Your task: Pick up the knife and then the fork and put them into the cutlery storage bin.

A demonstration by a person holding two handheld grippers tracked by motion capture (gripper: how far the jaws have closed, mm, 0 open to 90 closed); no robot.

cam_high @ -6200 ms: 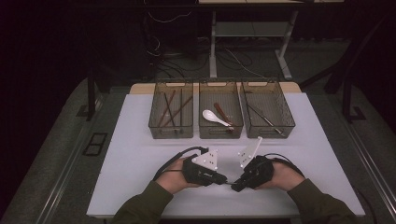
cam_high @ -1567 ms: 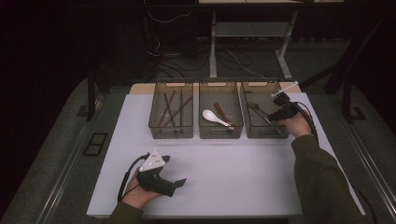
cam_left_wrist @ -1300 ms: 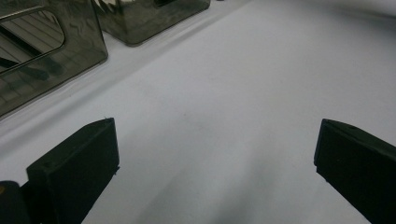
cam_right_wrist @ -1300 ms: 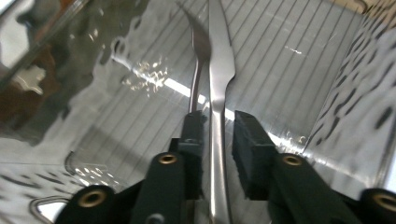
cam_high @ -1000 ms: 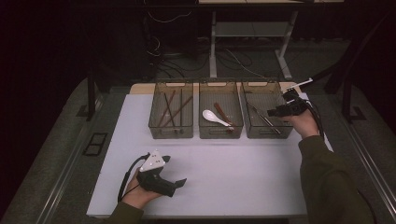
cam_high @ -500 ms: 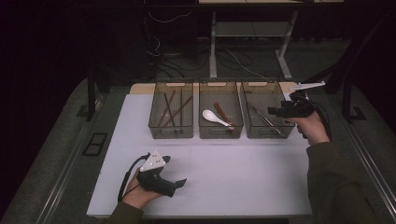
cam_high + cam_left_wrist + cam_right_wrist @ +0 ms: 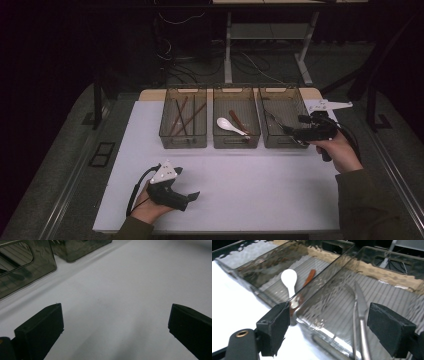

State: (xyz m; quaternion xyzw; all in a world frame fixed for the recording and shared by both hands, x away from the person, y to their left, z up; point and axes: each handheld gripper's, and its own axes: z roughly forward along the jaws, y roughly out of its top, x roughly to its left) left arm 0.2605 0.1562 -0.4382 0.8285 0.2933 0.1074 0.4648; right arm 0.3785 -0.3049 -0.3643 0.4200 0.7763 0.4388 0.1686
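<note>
Two grippers are seen, both with jaws spread wide and nothing gripped. Nearest, the left gripper [image 7: 192, 196] is held low over the bare white table [image 7: 250, 185], well apart from the bins. Farther off, the right gripper [image 7: 290, 131] is parked at the right bin's [image 7: 272, 141] near corner, where metal tongs [image 7: 359, 315] are lying inside. A white spoon [image 7: 229, 125] is seen in the middle bin [image 7: 220, 140].

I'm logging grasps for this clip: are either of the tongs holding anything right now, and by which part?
Nothing is held. The right tongs stand open at the right-hand bin, where metal utensils lie untouched; the left tongs are open over bare table.
</note>
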